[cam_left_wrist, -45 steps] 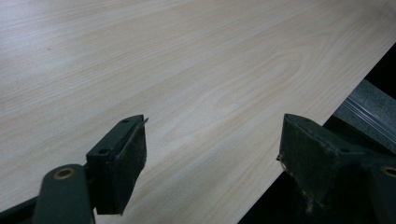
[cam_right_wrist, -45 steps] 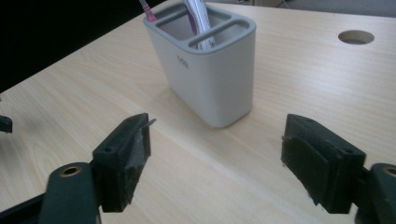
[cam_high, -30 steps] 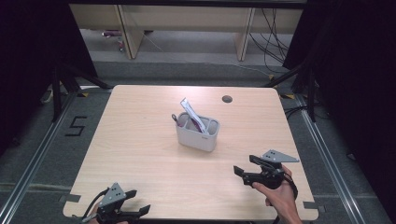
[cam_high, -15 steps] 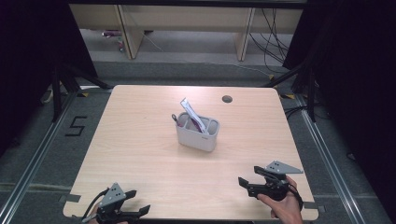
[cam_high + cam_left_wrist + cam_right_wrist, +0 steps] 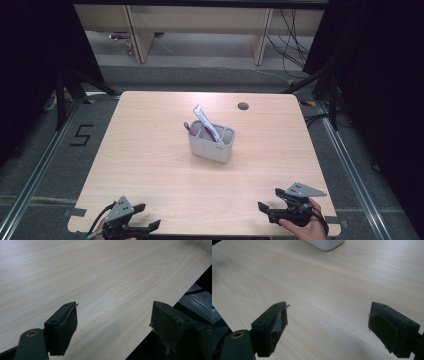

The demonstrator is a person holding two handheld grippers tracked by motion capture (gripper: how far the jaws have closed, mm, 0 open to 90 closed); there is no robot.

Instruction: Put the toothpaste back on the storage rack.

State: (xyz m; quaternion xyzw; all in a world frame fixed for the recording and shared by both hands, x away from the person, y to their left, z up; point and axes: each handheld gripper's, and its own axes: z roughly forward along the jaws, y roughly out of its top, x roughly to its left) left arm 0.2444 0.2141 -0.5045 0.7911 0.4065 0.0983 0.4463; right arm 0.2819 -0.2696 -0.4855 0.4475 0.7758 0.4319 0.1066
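With both my left hand-held gripper (image 5: 150, 229) and right hand-held gripper (image 5: 264, 211) gaping empty at the bench (image 5: 150, 150) edge, a hasty reach could topple the white caddy (image 5: 212, 145).

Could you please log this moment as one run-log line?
left gripper: open, empty | right gripper: open, empty | white plastic holder: mid-table, untouched, holds white packet

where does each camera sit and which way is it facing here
High view: above the near side, looking forward and down at the table, white caddy, left gripper, right gripper and a hand.
Left gripper view: on the left gripper, over bare wood at the table's edge, jaws open.
Right gripper view: on the right gripper, facing the caddy, jaws open.
Shared: the caddy.
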